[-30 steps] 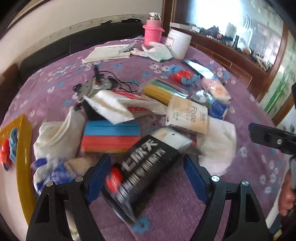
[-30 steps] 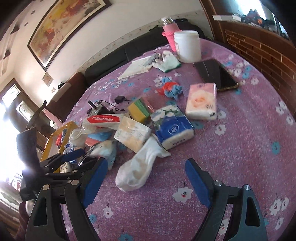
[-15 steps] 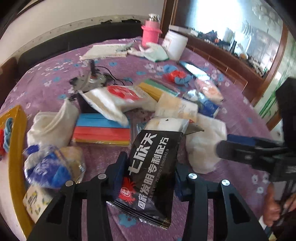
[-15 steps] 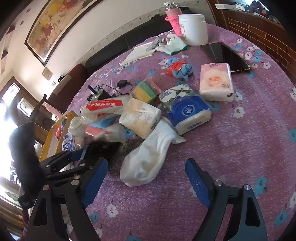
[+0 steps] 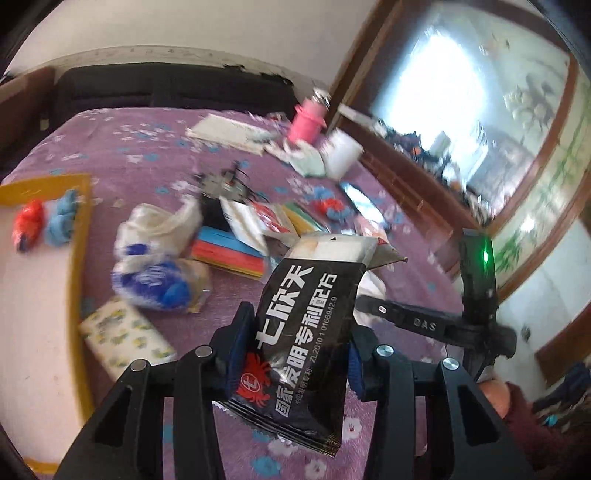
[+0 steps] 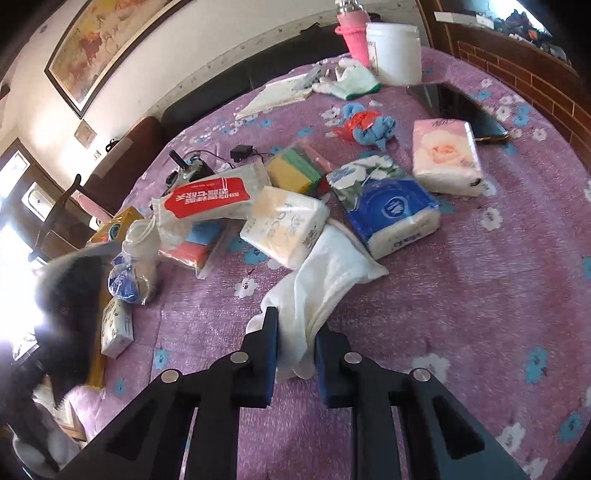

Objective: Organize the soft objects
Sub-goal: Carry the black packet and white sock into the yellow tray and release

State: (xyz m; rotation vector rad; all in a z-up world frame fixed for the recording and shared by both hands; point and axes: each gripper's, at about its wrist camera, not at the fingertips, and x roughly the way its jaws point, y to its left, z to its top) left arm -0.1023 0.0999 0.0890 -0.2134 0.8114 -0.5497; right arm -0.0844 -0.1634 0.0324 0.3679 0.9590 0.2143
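My left gripper (image 5: 295, 354) is shut on a black packet (image 5: 306, 325) with white lettering and a red crab mark, and holds it tilted above the purple tablecloth (image 5: 122, 144). A yellow-rimmed tray (image 5: 76, 266) lies to its left, holding a red bundle (image 5: 29, 225) and a blue bundle (image 5: 62, 218). In the right wrist view my right gripper (image 6: 295, 339) is shut on the near end of a limp white sock (image 6: 328, 277), which lies on the tablecloth. The right gripper's black frame (image 5: 424, 325) shows behind the packet.
Soft packs crowd the middle: a blue tissue pack (image 6: 388, 210), a pink one (image 6: 447, 158), a beige one (image 6: 284, 225), a red-label wipes pack (image 6: 210, 195) and coloured sponges (image 6: 295, 170). A dark phone (image 6: 454, 107), a white tub (image 6: 395, 51) and a pink bottle (image 6: 354, 33) stand behind.
The left gripper closed on the black packet and lifted it off the table, swinging toward the tray side. The right gripper moved onto the white sock and shut on its near end.
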